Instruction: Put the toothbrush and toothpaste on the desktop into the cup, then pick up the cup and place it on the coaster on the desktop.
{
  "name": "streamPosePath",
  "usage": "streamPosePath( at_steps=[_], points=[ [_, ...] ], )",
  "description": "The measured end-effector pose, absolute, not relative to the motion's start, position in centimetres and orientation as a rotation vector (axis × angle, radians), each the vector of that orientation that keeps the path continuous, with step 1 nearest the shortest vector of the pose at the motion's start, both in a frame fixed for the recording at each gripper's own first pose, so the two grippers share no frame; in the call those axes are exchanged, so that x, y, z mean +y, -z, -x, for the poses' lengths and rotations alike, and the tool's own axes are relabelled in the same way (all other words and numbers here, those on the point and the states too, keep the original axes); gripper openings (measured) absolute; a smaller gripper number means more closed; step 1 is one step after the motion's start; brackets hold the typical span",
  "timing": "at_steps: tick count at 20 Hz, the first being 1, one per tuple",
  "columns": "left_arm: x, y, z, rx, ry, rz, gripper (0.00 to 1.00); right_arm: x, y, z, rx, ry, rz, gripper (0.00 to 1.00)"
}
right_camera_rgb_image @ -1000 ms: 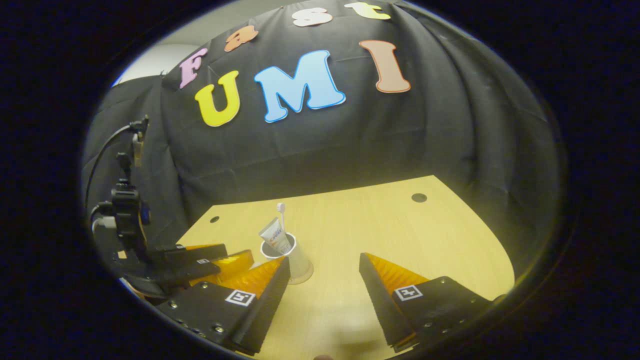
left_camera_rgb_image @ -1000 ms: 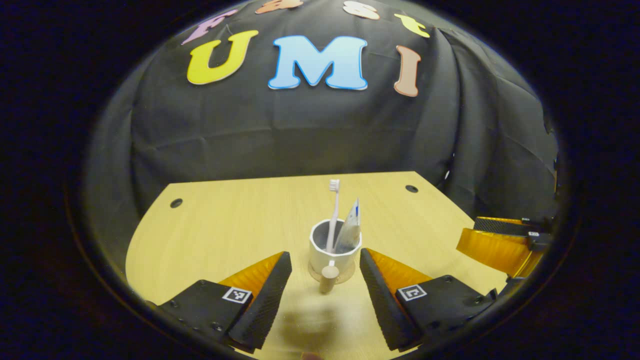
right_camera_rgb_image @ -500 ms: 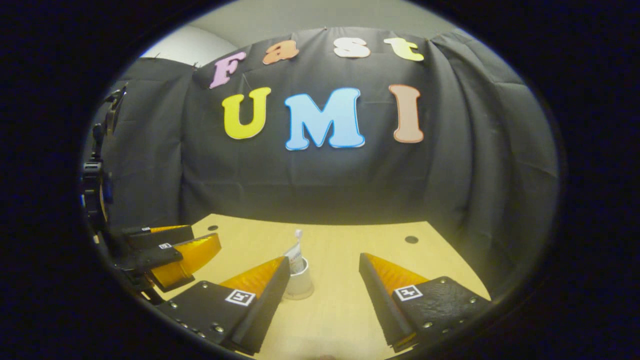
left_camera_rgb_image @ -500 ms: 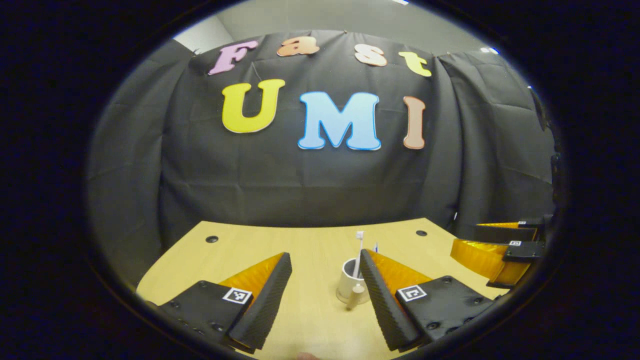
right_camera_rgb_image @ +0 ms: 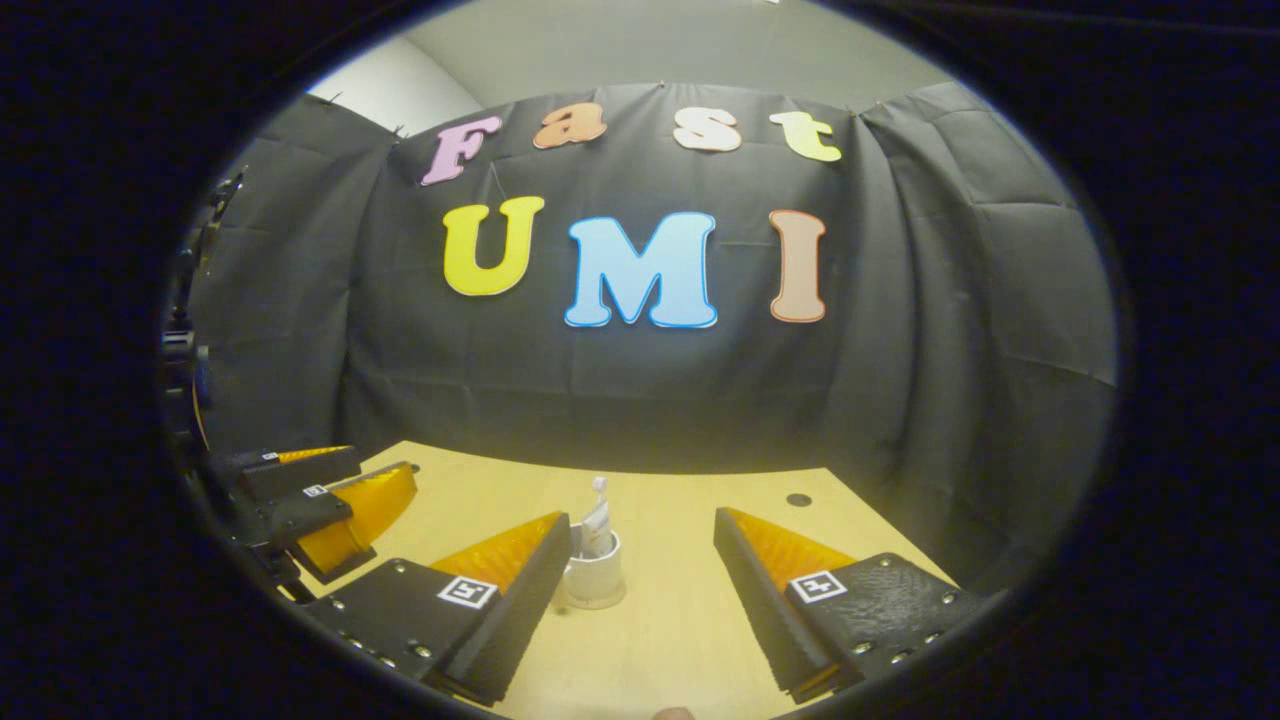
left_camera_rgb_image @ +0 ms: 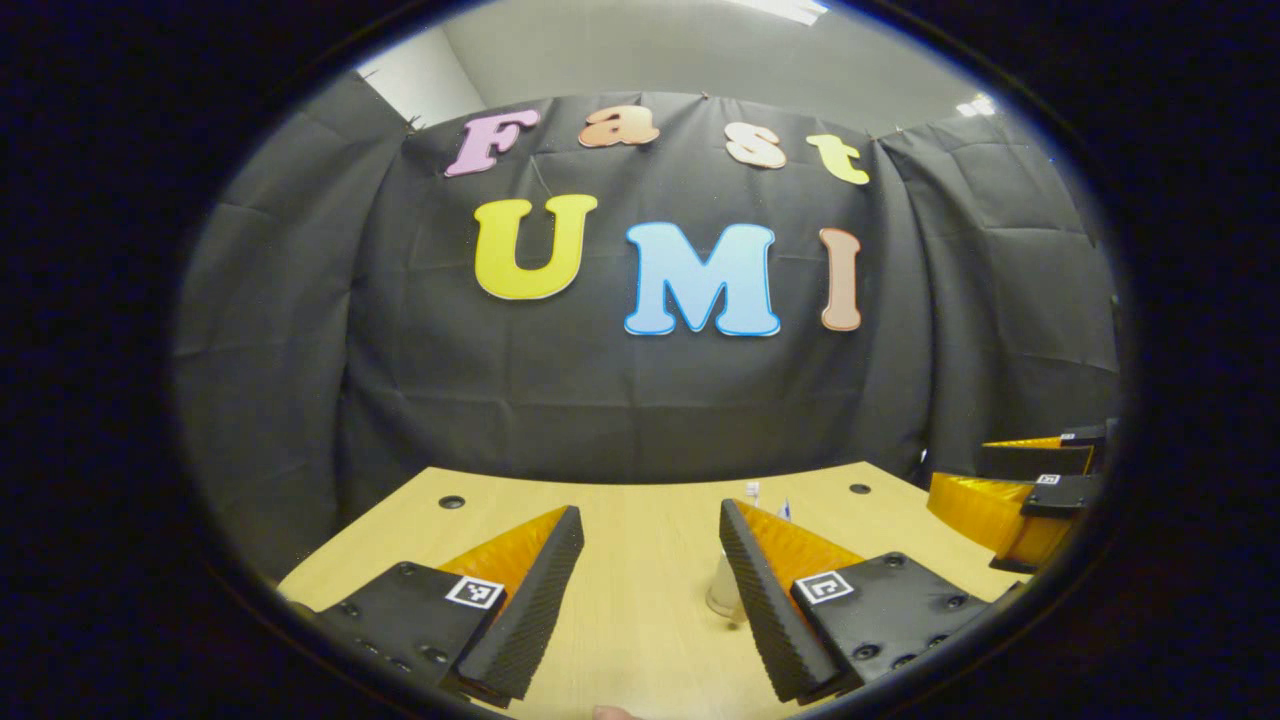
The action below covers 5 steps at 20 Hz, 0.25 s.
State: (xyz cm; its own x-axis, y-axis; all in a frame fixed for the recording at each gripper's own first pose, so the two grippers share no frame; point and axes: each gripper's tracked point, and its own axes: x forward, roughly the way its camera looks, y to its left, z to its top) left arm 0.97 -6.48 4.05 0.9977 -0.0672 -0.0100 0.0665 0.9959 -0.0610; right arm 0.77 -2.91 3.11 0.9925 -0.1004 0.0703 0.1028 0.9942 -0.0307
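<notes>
The cup (right_camera_rgb_image: pixel 594 575) was seen standing on the coaster (right_camera_rgb_image: pixel 596 602) on the counter (right_camera_rgb_image: pixel 680 620), with the toothbrush (right_camera_rgb_image: pixel 599 487) and toothpaste (right_camera_rgb_image: pixel 596 528) upright inside it. The left claw (left_camera_rgb_image: pixel 650 590) and the right claw (right_camera_rgb_image: pixel 640 590) were both spread wide and held nothing, each apart from the cup. The task was judged complete, with nothing left to be done.

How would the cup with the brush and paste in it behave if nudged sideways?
The cup looks small, with the toothbrush and toothpaste rising above its rim, so it is probably top-heavy and apt to tip. It seems to sit on a coaster, so a low push might slide it off. Its contents stand loose and would likely shift.
</notes>
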Motion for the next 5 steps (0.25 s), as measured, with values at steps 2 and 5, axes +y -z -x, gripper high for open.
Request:
streamPosePath(
  at_steps=[2,5],
  points=[
    [-6.4,-4.4,-0.8,0.004,0.079,0.065,0.96,-2.6,-3.7,-0.4,-0.083,0.117,0.034,0.90],
    [-6.6,-5.0,-0.7,-0.013,0.102,0.057,0.97,-2.3,-4.6,0.0,-0.103,0.138,0.030,0.90]
  ],
)
